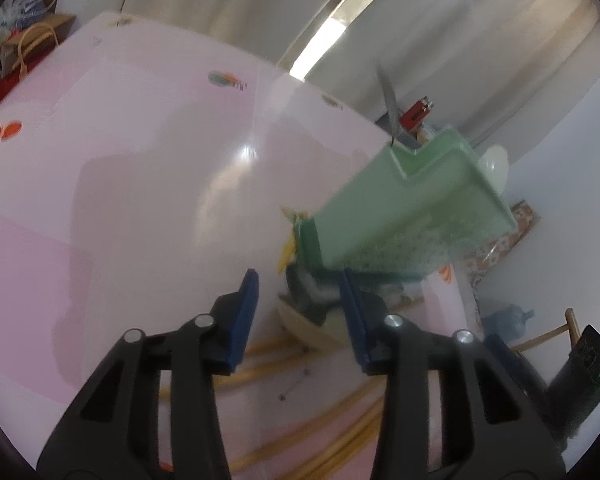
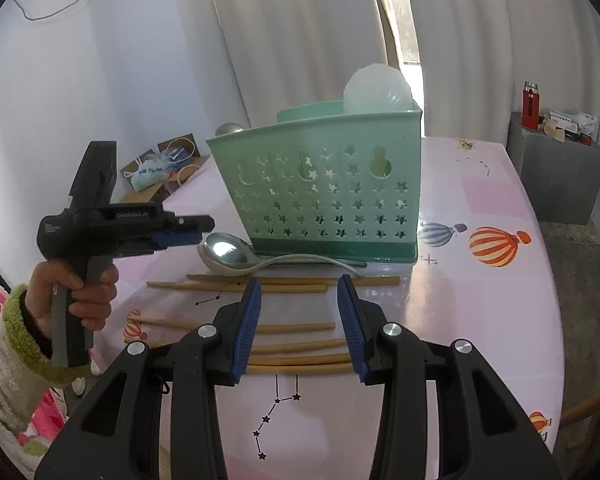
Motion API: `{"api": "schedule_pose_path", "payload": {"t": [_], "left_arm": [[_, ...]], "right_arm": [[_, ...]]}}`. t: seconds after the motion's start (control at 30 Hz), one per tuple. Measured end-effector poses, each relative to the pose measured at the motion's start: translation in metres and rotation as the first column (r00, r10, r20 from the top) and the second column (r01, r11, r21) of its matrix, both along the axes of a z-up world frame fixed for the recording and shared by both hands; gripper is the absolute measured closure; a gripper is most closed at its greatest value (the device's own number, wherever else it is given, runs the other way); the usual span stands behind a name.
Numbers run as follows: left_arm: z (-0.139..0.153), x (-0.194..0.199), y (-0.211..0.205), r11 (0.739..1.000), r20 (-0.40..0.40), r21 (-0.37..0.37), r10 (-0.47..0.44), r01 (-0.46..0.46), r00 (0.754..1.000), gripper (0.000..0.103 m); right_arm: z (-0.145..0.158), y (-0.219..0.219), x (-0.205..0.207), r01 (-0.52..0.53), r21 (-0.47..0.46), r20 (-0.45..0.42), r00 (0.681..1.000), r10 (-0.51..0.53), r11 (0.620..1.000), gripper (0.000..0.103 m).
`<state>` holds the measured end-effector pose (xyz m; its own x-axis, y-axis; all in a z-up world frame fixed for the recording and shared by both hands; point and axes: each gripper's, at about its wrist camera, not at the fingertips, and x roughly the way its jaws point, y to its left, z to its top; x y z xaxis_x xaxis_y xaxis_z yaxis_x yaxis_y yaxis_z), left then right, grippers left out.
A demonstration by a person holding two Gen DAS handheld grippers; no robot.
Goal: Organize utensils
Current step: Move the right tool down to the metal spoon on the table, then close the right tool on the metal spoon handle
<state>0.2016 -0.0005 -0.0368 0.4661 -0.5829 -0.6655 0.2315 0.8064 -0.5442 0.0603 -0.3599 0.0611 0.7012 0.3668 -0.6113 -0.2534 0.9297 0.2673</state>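
A green utensil basket [image 2: 324, 184] with star-shaped holes stood upright on the pink surface [image 2: 480, 320], a white ladle [image 2: 376, 88] poking up from its far side. Just in front of the basket lay a metal spoon [image 2: 230, 254], bowl up, its handle running along the basket's base. Nearer lay several wooden chopsticks [image 2: 292, 328], loosely side by side. The right hand-held gripper [image 2: 300, 320] hung over the chopsticks, its blue pads partly apart with nothing between them. The left hand-held gripper [image 1: 300, 316], held in a hand [image 2: 80, 292] with a fuzzy sleeve [image 2: 16, 344], stood near the spoon, likewise partly open and empty.
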Motion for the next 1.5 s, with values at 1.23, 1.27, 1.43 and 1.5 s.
{"api": "schedule_pose_path", "payload": {"t": [1.23, 1.27, 1.43, 1.5], "left_arm": [[0.033, -0.061, 0.037, 0.968, 0.215, 0.21, 0.09, -0.136, 0.972, 0.098], [0.032, -0.061, 0.038, 0.969, 0.212, 0.206, 0.089, -0.133, 0.973, 0.098], [0.029, -0.06, 0.037, 0.974, 0.218, 0.194, 0.075, -0.119, 0.973, 0.098], [0.029, -0.059, 0.036, 0.976, 0.222, 0.19, 0.066, -0.109, 0.973, 0.098]], "right_arm": [[0.028, 0.063, 0.023, -0.218, -0.032, 0.084, 0.972, 0.22, 0.976, 0.064], [0.028, 0.07, 0.027, -0.242, -0.048, 0.087, 0.966, 0.245, 0.969, 0.064], [0.025, 0.102, 0.053, -0.377, -0.147, 0.077, 0.917, 0.39, 0.915, 0.073], [0.02, 0.114, 0.067, -0.434, -0.177, 0.052, 0.892, 0.448, 0.884, 0.078]]}}
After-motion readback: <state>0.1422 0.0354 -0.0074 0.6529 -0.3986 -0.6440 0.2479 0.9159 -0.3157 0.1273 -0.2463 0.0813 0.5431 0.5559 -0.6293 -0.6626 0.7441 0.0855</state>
